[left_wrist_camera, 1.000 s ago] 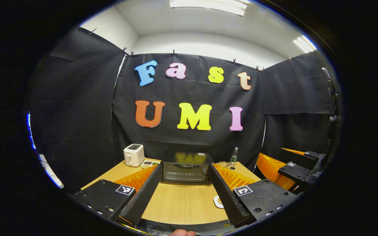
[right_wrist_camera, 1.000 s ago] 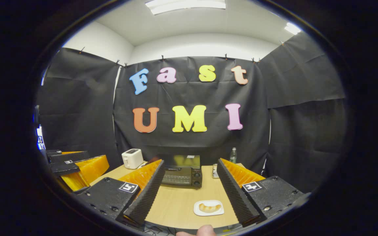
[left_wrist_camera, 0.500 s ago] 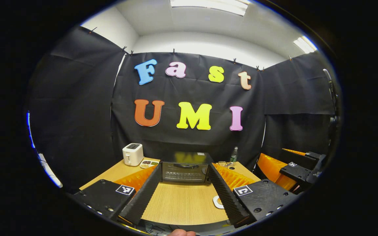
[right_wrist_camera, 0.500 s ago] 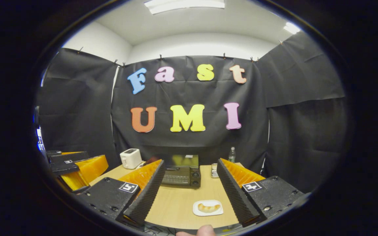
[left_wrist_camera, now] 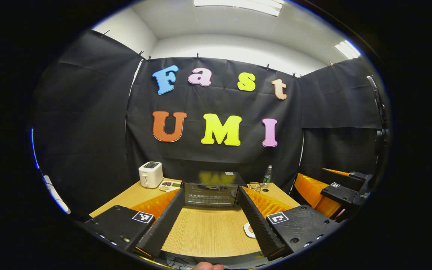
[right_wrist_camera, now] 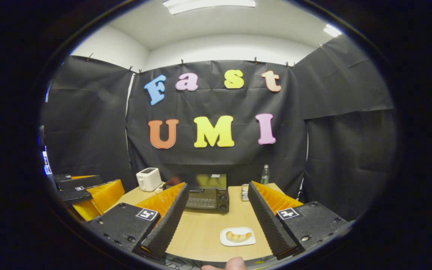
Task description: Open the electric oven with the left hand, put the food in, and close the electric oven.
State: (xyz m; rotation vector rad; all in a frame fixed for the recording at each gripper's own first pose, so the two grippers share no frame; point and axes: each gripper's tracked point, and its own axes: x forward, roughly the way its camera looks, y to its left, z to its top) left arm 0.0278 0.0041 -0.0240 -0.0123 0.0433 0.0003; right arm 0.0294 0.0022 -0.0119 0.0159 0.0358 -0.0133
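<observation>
While the electric oven (left_wrist_camera: 211,194) sits shut at the far edge of the surface (left_wrist_camera: 208,232), the left hand-held gripper (left_wrist_camera: 208,221) lines up square on its door, presumably to reach the handle. Its jaws are spread wide, holding nothing. The right hand-held gripper (right_wrist_camera: 216,225), equally wide and empty, hovers over the croissant (right_wrist_camera: 238,236) on its small white plate (right_wrist_camera: 224,240), likely waiting its turn.

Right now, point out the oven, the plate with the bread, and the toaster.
oven (left_wrist_camera: 210,195), left gripper view, on its glass door.
plate (right_wrist_camera: 225,241), right gripper view, on its bare rim left of the bread.
toaster (left_wrist_camera: 150,175), left gripper view, on its front side.
</observation>
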